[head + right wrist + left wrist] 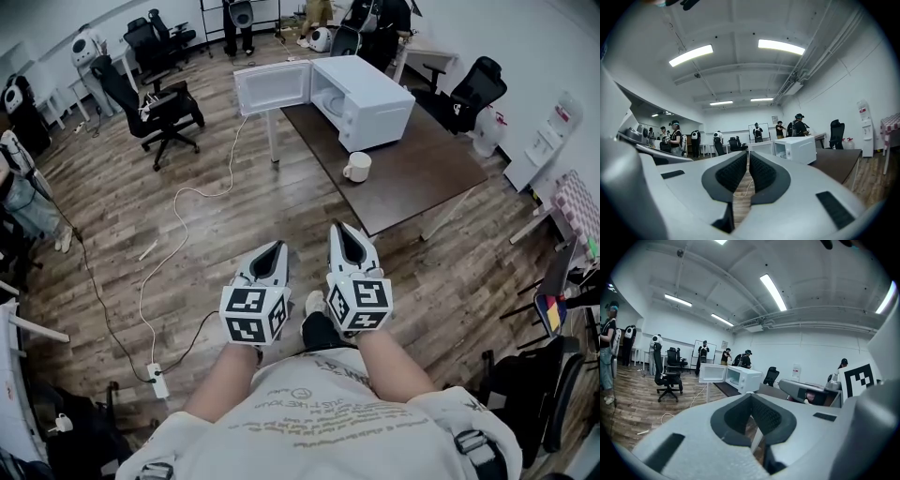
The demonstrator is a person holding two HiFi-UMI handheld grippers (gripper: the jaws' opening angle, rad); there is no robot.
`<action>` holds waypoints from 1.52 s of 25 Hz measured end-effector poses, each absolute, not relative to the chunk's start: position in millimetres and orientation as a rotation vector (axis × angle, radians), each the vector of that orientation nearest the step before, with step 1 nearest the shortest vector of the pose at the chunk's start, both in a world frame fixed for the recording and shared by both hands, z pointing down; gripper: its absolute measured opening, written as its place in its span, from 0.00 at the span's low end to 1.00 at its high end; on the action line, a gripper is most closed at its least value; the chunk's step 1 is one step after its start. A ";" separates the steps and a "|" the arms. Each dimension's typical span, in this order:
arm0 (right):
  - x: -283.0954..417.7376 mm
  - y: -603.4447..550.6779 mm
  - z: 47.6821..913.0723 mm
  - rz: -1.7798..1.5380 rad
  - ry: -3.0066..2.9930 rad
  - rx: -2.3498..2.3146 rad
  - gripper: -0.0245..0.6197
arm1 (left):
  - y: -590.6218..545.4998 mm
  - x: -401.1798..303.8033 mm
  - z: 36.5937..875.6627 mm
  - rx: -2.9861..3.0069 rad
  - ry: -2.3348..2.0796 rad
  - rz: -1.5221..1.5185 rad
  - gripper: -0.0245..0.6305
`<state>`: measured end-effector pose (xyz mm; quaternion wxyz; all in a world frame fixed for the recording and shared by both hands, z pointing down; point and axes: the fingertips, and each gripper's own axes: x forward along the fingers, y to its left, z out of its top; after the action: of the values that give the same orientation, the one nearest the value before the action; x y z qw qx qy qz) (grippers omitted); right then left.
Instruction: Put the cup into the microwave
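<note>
Two grippers | left gripper [277,246]: jaws closed, empty | right gripper [343,228]: jaws closed, empty | cup [357,167] well apart

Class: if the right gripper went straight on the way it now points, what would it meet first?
Nothing near: the right gripper looks out over floor. Farther on, probably the open microwave door, left of the cup; it might just slip past.
</note>
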<state>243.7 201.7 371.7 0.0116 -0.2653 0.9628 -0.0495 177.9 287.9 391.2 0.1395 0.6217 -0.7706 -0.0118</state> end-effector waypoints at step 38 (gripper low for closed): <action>124.8 -65.1 431.0 -0.282 3.031 -1.056 0.07 | 28.4 50.1 422.8 1.865 -2.081 0.070 0.06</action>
<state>124.8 -65.1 431.0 -0.0401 -0.3276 0.9399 -0.0874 50.1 28.4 422.8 0.1722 0.6571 -0.7334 0.0247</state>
